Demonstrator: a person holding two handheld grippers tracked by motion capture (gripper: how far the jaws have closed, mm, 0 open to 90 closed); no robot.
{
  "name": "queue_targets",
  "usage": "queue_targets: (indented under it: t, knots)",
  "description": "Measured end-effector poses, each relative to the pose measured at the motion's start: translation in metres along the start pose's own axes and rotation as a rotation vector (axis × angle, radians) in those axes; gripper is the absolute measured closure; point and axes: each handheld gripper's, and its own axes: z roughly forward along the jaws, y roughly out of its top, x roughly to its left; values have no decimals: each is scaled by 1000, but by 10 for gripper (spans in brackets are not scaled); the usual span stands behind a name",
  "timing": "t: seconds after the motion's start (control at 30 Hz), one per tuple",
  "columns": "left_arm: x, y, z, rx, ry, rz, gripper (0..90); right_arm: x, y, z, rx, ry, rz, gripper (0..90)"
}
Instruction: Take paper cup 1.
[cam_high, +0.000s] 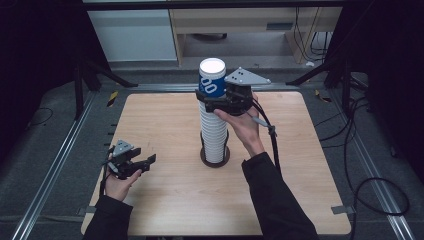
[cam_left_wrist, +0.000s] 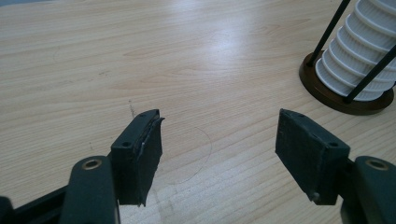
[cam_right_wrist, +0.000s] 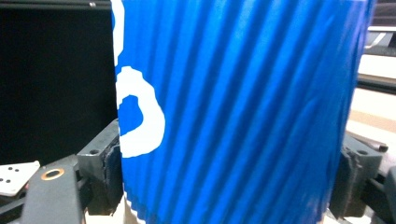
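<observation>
The right gripper (cam_high: 216, 98) pinches the blue cup (cam_high: 212, 80), the topmost of the cup stack (cam_high: 214, 135) seated in the holder (cam_high: 215, 159). In the right gripper view both pads press the cup's ribbed wall (cam_right_wrist: 233, 107), one on each side, the cup filling the gap between the jaws. The left gripper (cam_high: 146, 162) rests low over the table (cam_high: 170, 200), jaws spread, bare wood between them, the stack well off to their right. Judged step: separating the top cup. The next move calls for a straight upward pull, without tilting the stack.
</observation>
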Motion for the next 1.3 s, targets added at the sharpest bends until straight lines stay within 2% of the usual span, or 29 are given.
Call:
queue_targets:
  t: [0.07, 0.23, 0.6, 1.13, 1.3]
  knots:
    - [0, 0, 0, 1, 0, -2, 312, 0, 3, -2, -19, 7, 3, 178]
    - [0, 0, 0, 0, 1, -1, 311, 1, 10, -6, -16, 2, -21, 187]
    - [0, 0, -1, -4, 4, -3, 310, 0, 21, -10, -44, 1, -34, 195]
    - [0, 1, -2, -7, 7, -4, 306, -1, 51, -21, -126, 1, -38, 195]
    - [1, 1, -3, -12, 8, -9, 307, 0, 60, -30, -152, 0, -55, 197]
